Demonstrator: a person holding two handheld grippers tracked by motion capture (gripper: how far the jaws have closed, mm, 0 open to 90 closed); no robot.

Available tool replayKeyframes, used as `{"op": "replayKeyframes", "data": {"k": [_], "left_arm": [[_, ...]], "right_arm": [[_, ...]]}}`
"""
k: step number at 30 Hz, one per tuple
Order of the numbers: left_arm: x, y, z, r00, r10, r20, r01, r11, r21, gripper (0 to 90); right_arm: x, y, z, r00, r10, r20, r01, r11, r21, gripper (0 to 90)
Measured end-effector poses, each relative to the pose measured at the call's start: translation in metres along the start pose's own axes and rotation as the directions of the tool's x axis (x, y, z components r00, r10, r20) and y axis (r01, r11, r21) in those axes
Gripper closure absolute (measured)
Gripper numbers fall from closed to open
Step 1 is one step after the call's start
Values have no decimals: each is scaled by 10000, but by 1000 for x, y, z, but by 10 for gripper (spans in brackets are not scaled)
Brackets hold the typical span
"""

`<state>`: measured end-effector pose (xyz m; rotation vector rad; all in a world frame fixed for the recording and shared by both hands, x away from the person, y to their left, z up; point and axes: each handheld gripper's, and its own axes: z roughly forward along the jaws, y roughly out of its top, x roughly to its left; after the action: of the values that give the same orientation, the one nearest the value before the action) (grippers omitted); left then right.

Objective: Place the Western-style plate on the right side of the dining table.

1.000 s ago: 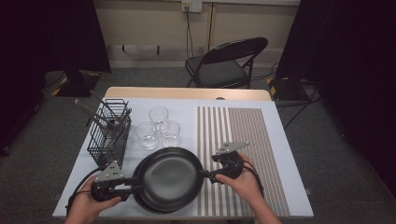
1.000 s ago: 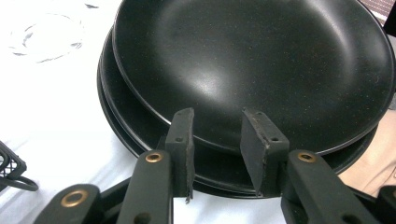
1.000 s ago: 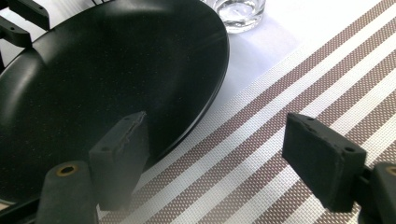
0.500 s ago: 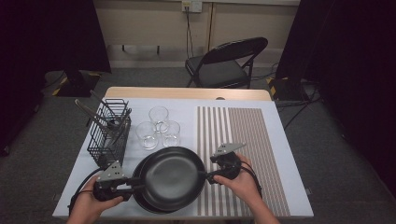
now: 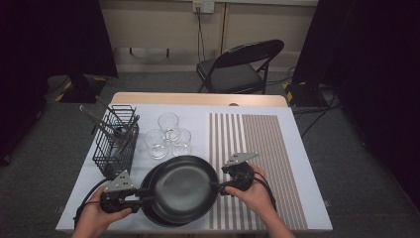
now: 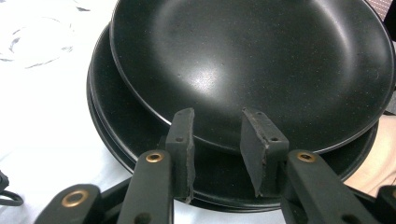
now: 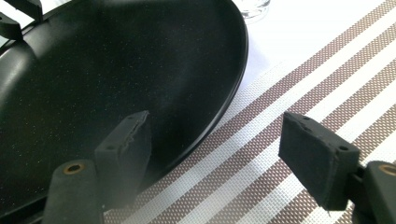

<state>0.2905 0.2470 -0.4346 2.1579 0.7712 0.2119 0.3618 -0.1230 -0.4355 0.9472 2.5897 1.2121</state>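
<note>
A black plate (image 5: 185,188) lies on top of a stack of black plates (image 5: 150,210), shifted to the right so that its edge overhangs the striped mat. My left gripper (image 5: 143,198) is at the stack's lower left rim. Its jaws (image 6: 217,116) stand apart over the lower plate (image 6: 126,135), just short of the top plate (image 6: 252,60), pinching nothing. My right gripper (image 5: 218,187) is at the top plate's right edge. Its jaws (image 7: 215,119) are wide apart. One is over the plate's rim (image 7: 140,70), the other over the mat (image 7: 299,70).
A black wire basket (image 5: 116,141) with utensils stands at the left of the table. Three clear glasses (image 5: 168,134) stand behind the plates. The brown-striped mat (image 5: 257,144) covers the right half. A folding chair (image 5: 242,69) is beyond the far edge.
</note>
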Motion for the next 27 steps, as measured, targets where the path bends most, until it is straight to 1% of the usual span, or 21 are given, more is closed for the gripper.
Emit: {"op": "replayKeyframes", "data": {"k": [1, 5, 11, 12, 13, 14, 17, 18, 20, 21, 27], "left_arm": [[0, 0, 0, 10000, 72, -21, -72, 10000, 38, 653], [1, 1, 0, 10000, 71, -8, -71, 10000, 55, 655], [1, 1, 0, 10000, -35, 48, 34, 10000, 42, 660], [1, 1, 0, 9999, -116, 60, 115, 9999, 48, 663], [2, 1, 0, 9999, -136, 75, 136, 9999, 83, 664], [2, 1, 0, 9998, -182, 122, 182, 9998, 12, 665], [3, 2, 0, 9998, -146, 117, 145, 9999, 83, 664], [2, 2, 0, 9996, -257, 137, 256, 9996, 94, 664], [3, 2, 0, 9994, -300, 180, 298, 9995, 124, 664], [3, 1, 0, 9990, -372, 230, 371, 9993, 56, 664], [3, 2, 0, 9990, -413, 186, 411, 9991, 99, 667]], "right_arm": [[0, 0, 0, 10000, -7, -5, 7, 10000, -4, 250], [0, -1, 0, 10000, 3, -35, -3, 10000, -15, 250], [1, -1, 1, 10000, 44, 0, -44, 10000, 15, 251], [1, -1, 1, 10000, 47, 11, -47, 10000, 17, 251], [1, -1, 1, 10000, 47, -52, -46, 10000, 14, 250], [1, -1, 2, 10000, 41, -79, -41, 10000, 20, 249], [1, 0, 3, 10000, -16, -69, 16, 10000, 22, 249], [1, 0, 2, 10000, -16, -59, 16, 10000, 25, 249], [1, 0, 2, 10000, -11, -54, 11, 10000, 29, 249], [1, 0, 2, 10000, 30, -48, -30, 10000, 44, 249], [1, 0, 3, 9999, 87, -86, -87, 9999, 51, 252]]}}
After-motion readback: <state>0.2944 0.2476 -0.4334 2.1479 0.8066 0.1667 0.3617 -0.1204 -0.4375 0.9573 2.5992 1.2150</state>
